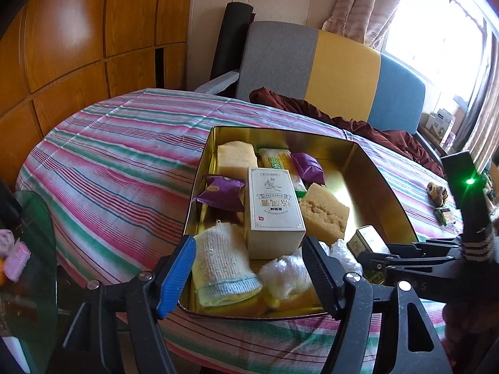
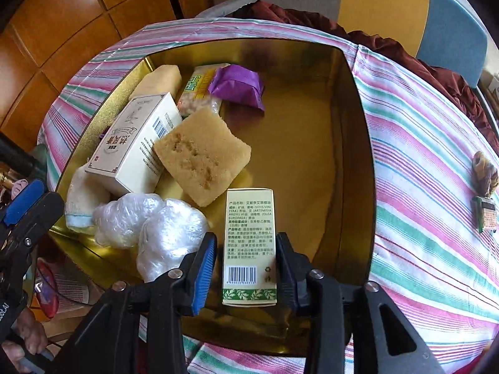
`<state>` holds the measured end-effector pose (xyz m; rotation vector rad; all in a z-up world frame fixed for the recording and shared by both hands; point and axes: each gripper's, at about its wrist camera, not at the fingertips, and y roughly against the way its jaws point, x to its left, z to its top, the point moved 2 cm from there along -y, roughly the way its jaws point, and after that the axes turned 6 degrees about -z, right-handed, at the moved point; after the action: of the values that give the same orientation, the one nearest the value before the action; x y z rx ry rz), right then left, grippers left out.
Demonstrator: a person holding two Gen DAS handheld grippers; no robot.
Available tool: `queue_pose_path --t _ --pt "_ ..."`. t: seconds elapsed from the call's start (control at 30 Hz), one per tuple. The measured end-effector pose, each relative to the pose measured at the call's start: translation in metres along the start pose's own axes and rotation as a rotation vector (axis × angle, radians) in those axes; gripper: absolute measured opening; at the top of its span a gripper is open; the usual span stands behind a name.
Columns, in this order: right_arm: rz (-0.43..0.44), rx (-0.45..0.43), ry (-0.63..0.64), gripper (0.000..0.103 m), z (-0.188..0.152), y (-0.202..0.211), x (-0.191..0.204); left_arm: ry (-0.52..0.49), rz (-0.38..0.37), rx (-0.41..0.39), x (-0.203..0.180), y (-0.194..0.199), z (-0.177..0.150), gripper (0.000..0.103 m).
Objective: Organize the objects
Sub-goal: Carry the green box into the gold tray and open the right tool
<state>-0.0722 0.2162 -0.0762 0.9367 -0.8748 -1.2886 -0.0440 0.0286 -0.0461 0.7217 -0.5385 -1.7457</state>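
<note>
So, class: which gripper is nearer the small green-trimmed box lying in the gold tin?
Right. The right gripper straddles the small box, one finger on each side. The left gripper hovers over the rolled cloth at the tin's other side.

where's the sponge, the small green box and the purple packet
sponge [image 2: 202, 162], right wrist view, middle of its top face
small green box [image 2: 249, 246], right wrist view, printed face between the gripper fingers
purple packet [image 2: 237, 88], right wrist view, middle of the wrapper
</note>
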Motion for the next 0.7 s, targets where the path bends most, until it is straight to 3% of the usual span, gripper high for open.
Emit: queue_pose_path --t 0.3,0.7 --pt "0.018 -0.094 -0.092 0.045 -0.007 0.037 -0.035 -0.056 0.012 -0.016 -0.014 0.007 0.003 0.073" --pt "-0.071 -0.092 -0.242 0.046 -0.020 0.050 -0.116 -0.141 -0.003 -0.012 -0.045 0.008 0.007 0.074"
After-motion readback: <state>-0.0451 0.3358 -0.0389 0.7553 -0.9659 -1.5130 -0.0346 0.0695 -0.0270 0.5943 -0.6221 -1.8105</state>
